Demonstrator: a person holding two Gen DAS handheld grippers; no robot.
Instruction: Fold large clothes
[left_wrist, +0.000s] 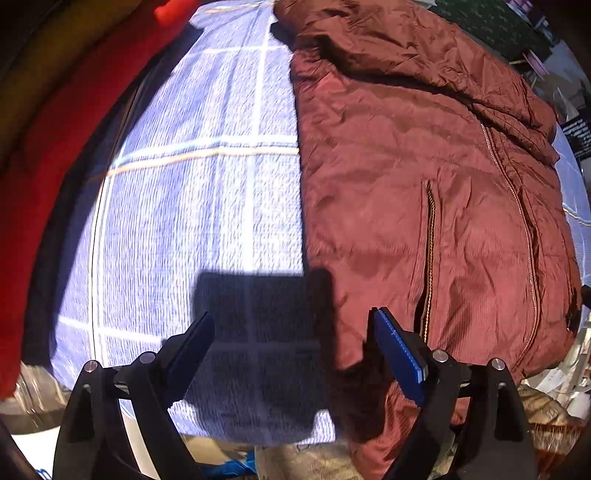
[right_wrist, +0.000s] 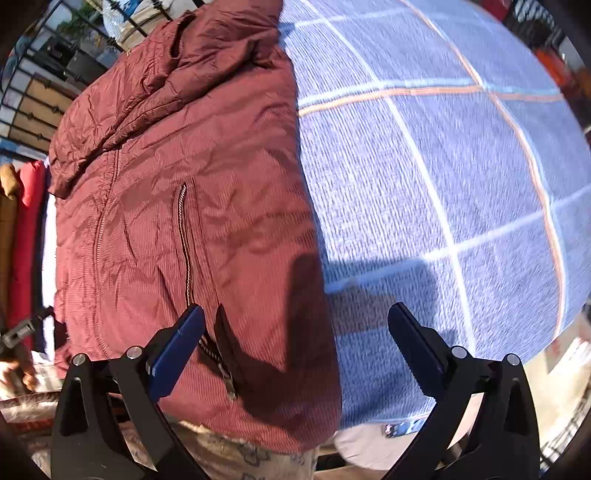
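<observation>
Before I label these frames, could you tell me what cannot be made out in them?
- Left wrist view: the jacket hem is hidden behind the left gripper and its shadow.
- Right wrist view: the jacket's far sleeve is cut off by the left edge.
- Both views: the blanket weave is blurred; what lies beneath the jacket is covered.

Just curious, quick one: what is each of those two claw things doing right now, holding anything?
Left gripper: jaws open, holding nothing, above the jacket edge.
Right gripper: jaws open, holding nothing.

Bright sun, hard shadows, motion blur, fisheye warp w/ dark corners.
</observation>
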